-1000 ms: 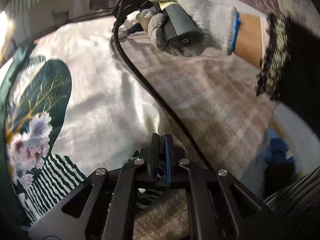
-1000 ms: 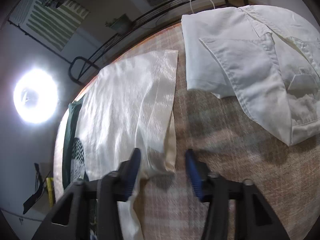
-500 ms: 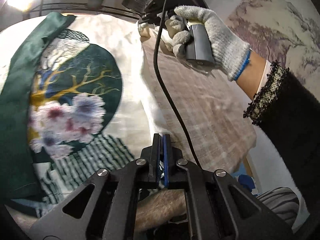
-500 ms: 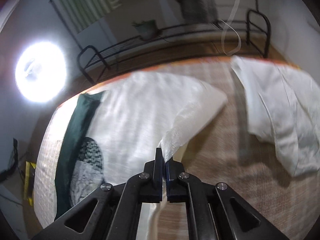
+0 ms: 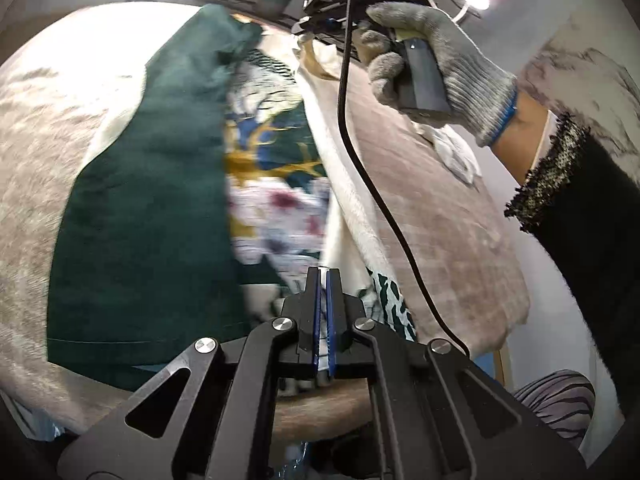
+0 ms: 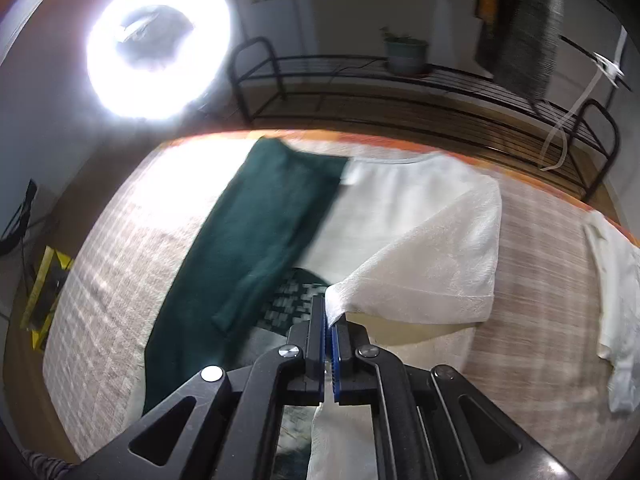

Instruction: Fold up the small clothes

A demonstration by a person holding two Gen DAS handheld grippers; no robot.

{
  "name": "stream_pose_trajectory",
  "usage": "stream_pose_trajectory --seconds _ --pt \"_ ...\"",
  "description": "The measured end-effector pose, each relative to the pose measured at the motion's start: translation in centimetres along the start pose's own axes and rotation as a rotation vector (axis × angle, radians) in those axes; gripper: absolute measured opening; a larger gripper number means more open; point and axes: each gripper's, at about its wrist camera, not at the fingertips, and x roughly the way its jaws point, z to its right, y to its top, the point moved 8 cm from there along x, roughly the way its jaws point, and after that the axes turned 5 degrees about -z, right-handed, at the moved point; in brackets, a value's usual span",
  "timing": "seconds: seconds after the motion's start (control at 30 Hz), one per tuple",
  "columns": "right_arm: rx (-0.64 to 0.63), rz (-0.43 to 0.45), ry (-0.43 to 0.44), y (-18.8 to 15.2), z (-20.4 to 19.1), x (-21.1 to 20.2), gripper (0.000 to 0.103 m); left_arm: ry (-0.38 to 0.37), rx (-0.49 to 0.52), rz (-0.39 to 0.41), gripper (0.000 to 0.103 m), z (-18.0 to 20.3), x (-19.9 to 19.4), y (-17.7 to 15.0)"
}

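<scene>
Fingers of both grippers, left gripper (image 5: 323, 280) and right gripper (image 6: 330, 312), clamped on garment (image 6: 432, 240) edge.

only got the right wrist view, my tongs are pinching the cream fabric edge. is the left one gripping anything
Observer: Yes. The left tongs are shut on the lower edge of the same cream satin garment with the dark green panel.
Operator: any print on it, i only see green and stripes
Observer: The left view shows a gold branch and pink-white flower print beside the green.
Operator: is my cable clear
Observer: A black cable runs from your grey-gloved right hand down across the cream fabric.
</scene>
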Motion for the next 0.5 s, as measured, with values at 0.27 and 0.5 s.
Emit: stream_pose_trajectory --seconds 0.27,0.5 --pt "-0.016 -0.034 -0.04 -0.4 -0.3 1.5 0.0 -0.054 0.043 -0.057 0.013 0.9 1.5 0.1" --pt "0.022 -0.024 -0.039 -0.7 2.8 -0.2 0.0 0.007 0.088 -0.091 0.02 2.1 3.9 -0.3"
